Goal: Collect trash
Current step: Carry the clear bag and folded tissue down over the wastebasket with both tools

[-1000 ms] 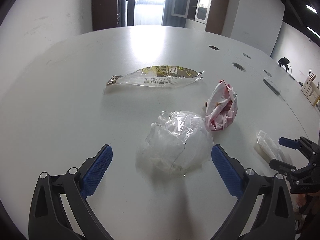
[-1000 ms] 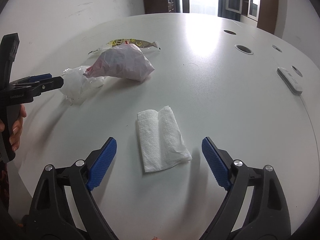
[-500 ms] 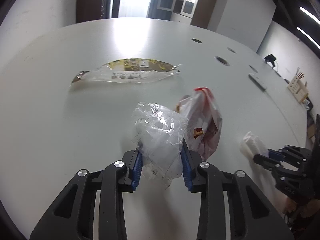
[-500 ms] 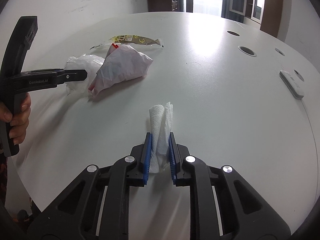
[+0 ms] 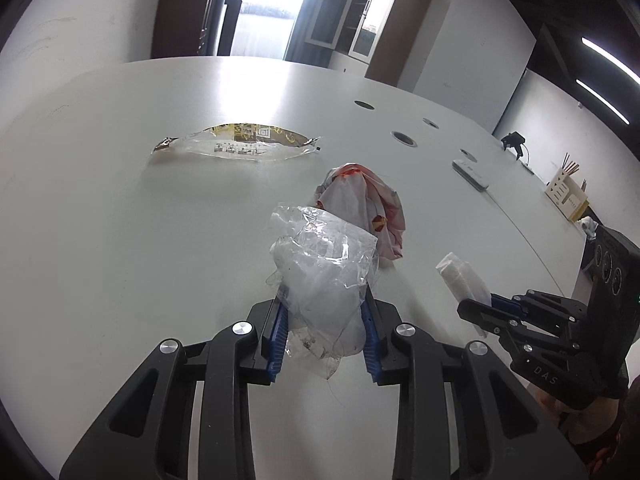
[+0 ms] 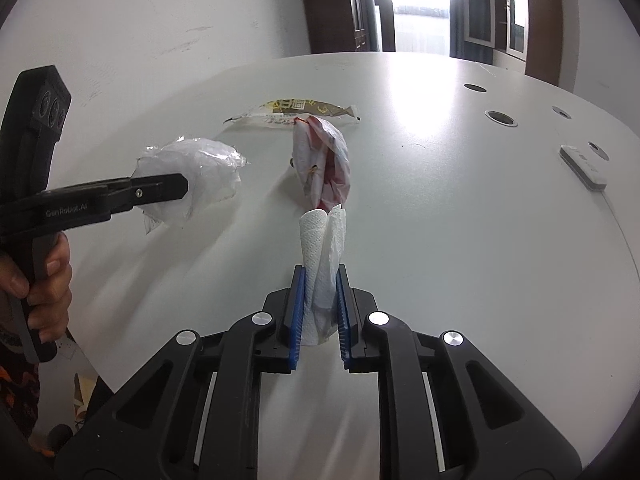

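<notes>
Left claw: I pinch the clear plastic bag, lower centre, off the tabletop; slick film may slide free.
Right claw: clamped on the paper napkin; its loose top may tear.

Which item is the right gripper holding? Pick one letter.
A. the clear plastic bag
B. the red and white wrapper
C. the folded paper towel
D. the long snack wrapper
C: in the right wrist view the right gripper has its blue pads pressed on the folded paper towel, while the clear plastic bag sits in the left gripper.
</notes>
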`<state>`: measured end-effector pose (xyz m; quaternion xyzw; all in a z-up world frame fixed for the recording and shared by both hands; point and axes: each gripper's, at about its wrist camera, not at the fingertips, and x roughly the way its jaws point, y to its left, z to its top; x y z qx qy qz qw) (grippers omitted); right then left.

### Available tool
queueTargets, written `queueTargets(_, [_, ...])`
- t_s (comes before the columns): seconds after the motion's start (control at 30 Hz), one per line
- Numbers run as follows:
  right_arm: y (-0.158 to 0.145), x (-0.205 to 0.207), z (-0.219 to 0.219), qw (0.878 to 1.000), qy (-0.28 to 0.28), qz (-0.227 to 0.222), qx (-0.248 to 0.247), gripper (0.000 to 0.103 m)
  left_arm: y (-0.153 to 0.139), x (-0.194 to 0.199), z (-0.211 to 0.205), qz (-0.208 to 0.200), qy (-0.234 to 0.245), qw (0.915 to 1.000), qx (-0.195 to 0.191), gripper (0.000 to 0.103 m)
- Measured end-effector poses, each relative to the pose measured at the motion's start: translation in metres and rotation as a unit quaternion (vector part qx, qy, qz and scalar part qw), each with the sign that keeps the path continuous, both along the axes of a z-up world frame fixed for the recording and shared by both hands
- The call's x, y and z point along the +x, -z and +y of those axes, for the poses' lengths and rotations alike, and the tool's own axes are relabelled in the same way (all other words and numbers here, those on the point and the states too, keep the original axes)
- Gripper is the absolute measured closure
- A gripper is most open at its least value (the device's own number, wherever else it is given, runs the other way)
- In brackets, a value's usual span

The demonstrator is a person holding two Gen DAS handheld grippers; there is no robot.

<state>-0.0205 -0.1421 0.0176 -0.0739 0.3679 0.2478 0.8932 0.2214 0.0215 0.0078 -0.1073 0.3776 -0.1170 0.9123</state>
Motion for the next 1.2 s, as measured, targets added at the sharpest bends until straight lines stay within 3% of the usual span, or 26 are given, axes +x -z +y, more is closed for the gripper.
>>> queueTargets(0.47, [-0.012, -0.078, 0.016, 0.998, -0.029, -0.048, 0.028, 0.090, -0.025, -0.112, 0.004, -0.064, -0.056, 0.9962, 0.018, 0.074])
queueTargets(0.6, [-0.008, -0.095, 0.018, 0.998, -0.035, -0.043, 0.037, 0.090, -0.027, -0.139, 0.003, -0.069, -0.055, 0.9961, 0.009, 0.074])
queueTargets(0.83, [0.002, -0.133, 0.022, 0.997, -0.064, -0.034, 0.042, 0.090, -0.024, -0.173, -0.006, -0.075, -0.043, 0.9958, 0.030, 0.074])
queueTargets(1.2, [0.011, -0.189, 0.009, 0.995, -0.085, -0.039, 0.035, 0.090, 0.001, -0.223, -0.011, -0.063, -0.030, 0.9975, 0.006, 0.074])
